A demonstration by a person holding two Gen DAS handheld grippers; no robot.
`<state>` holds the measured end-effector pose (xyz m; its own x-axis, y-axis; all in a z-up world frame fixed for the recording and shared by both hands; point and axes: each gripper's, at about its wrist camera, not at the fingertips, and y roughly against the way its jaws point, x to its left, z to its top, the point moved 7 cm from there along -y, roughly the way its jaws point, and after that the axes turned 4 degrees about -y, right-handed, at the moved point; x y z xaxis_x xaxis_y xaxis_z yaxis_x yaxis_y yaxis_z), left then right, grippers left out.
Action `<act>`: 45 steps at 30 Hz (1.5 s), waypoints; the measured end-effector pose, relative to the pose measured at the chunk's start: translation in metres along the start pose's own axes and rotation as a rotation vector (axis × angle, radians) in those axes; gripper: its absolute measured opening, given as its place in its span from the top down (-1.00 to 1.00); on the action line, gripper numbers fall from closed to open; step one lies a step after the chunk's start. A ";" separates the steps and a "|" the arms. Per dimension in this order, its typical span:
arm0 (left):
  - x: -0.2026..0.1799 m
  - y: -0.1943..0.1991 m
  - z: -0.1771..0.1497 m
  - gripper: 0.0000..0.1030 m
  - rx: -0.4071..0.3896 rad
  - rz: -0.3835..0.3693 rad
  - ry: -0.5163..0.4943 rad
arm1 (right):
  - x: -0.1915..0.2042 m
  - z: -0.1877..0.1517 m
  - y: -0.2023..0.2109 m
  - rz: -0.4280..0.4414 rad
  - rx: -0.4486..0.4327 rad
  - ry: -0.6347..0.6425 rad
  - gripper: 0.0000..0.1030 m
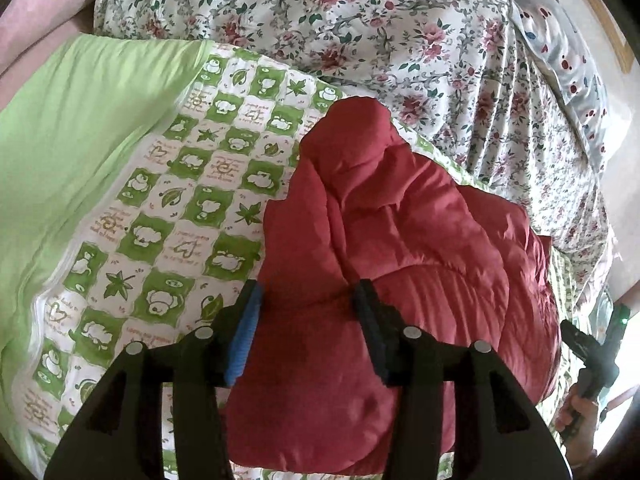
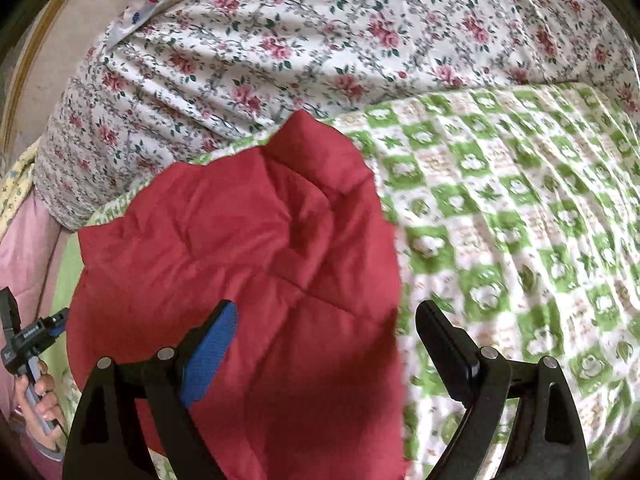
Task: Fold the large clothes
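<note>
A red padded jacket [image 1: 404, 240] lies bunched and folded on a green-and-white checked quilt [image 1: 168, 208]. My left gripper [image 1: 308, 300] hovers over its near part with the jaws apart and nothing between them. In the right wrist view the same jacket [image 2: 240, 264] fills the lower left. My right gripper [image 2: 326, 320] is open wide above the jacket's right edge, its left finger over the red cloth and its right finger over the quilt [image 2: 520, 220]. The right gripper also shows at the left wrist view's right edge [image 1: 588, 352].
A floral sheet [image 1: 360, 20] covers the bed beyond the quilt, also in the right wrist view [image 2: 320, 40]. A plain green cloth [image 1: 72, 132] lies to the left. A spotted pillow [image 1: 560, 40] sits by the wall. The left-hand gripper [image 2: 28, 344] shows at the lower left.
</note>
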<state>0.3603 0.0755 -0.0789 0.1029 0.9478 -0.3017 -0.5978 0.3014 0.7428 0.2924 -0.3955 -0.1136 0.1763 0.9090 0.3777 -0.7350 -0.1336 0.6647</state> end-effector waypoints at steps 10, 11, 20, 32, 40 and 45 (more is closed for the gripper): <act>0.006 -0.007 -0.008 -0.33 0.036 -0.044 0.023 | -0.018 -0.008 0.001 0.044 0.027 -0.067 -0.78; 0.008 -0.008 -0.009 -0.34 0.042 -0.061 0.036 | -0.020 -0.008 0.000 0.052 0.033 -0.079 -0.78; 0.022 -0.022 -0.015 -0.58 0.085 -0.164 0.137 | -0.038 -0.017 -0.016 0.124 0.092 -0.196 -0.80; 0.030 -0.046 -0.022 -0.72 0.147 -0.330 0.289 | -0.041 -0.027 -0.039 0.300 0.159 -0.333 -0.91; 0.033 -0.063 -0.030 -1.00 0.165 -0.405 0.370 | -0.033 -0.030 -0.047 0.342 0.171 -0.343 -1.00; 0.012 -0.064 -0.026 -0.36 0.167 -0.508 0.337 | -0.006 -0.036 -0.054 0.396 0.220 -0.284 -0.79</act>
<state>0.3791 0.0648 -0.1451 0.0684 0.6057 -0.7928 -0.4054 0.7429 0.5326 0.3076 -0.3796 -0.1753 0.1062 0.6338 0.7662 -0.6319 -0.5519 0.5441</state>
